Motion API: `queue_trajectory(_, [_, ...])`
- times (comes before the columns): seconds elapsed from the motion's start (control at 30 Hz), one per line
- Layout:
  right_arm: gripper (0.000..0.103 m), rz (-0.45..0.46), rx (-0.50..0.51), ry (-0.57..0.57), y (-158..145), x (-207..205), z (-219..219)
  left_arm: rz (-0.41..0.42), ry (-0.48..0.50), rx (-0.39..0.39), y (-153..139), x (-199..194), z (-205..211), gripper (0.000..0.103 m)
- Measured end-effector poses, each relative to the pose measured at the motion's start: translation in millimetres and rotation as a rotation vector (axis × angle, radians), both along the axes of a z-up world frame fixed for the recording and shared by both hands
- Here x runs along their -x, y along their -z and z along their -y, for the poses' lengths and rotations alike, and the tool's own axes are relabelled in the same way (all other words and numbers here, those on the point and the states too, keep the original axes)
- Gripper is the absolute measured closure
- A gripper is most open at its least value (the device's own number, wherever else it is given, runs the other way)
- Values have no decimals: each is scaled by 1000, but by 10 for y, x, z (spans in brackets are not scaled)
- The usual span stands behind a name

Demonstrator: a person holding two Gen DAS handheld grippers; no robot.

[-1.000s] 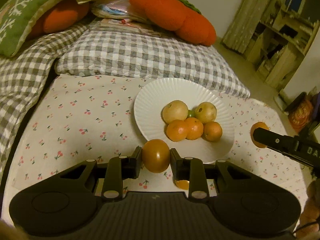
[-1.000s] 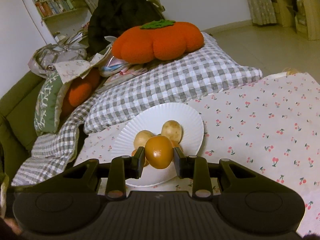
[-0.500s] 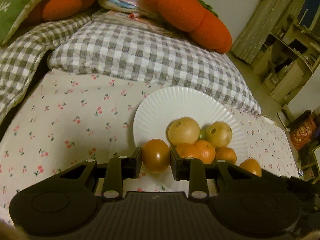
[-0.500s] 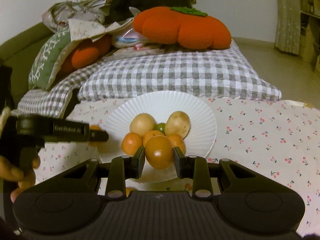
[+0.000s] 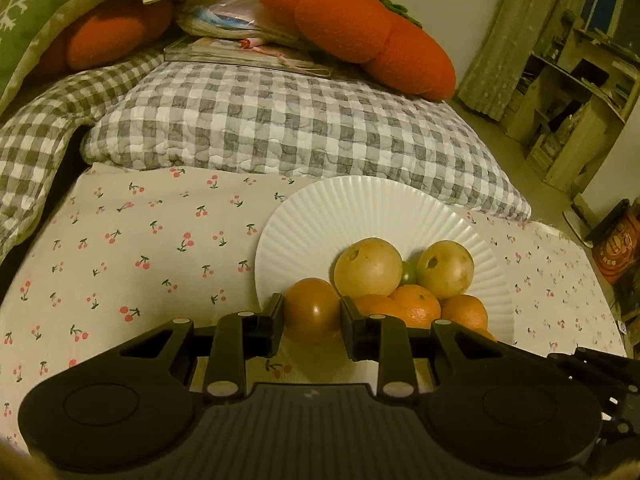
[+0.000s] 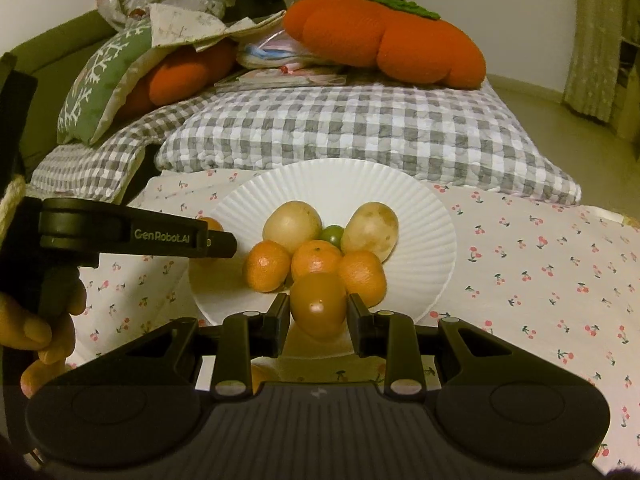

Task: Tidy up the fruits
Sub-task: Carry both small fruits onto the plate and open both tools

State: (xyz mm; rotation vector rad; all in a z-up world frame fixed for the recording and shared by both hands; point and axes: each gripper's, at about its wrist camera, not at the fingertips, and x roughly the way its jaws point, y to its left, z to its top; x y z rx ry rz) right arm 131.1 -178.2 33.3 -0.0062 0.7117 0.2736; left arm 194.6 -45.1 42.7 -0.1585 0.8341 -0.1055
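Left wrist view: left gripper [image 5: 312,316] clamped on brown fruit [image 5: 310,308], near plate [image 5: 360,208] edge.
Right wrist view: right gripper [image 6: 319,316] clamped on second brown fruit [image 6: 318,304], over plate's near rim.

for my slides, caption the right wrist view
Right gripper holding a tomato over a white plate of fruit.

The plate [image 6: 420,216] is white with fine radial ribs. On it lie three orange mandarins [image 6: 267,266], two pale yellow-brown round fruits [image 6: 292,222] and one small green fruit [image 6: 332,234]. The cloth [image 6: 540,280] is cream, strewn with small red cherries. The pillow [image 5: 280,128] is grey-and-white check; the pumpkin cushion [image 6: 384,40] orange, topped green.
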Motion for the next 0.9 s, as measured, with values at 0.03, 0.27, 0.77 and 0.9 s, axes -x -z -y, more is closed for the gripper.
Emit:
queue_trajectory(0.03, [75, 0, 2, -1, 6, -6, -8, 0, 2, 1, 4, -5, 0, 89])
queue_trajectory(0.27, [75, -9, 18, -1, 69, -36, -54, 4, 14, -5, 17, -15, 10, 89])
queue_trajectory(0.77, [70, 25, -127, 66, -108, -19, 175, 14, 4, -15, 5, 12, 15, 85])
queue_trajectory(0.9, [68, 30, -158, 111, -144, -6, 275, 5, -5, 32, -23, 41, -27, 84])
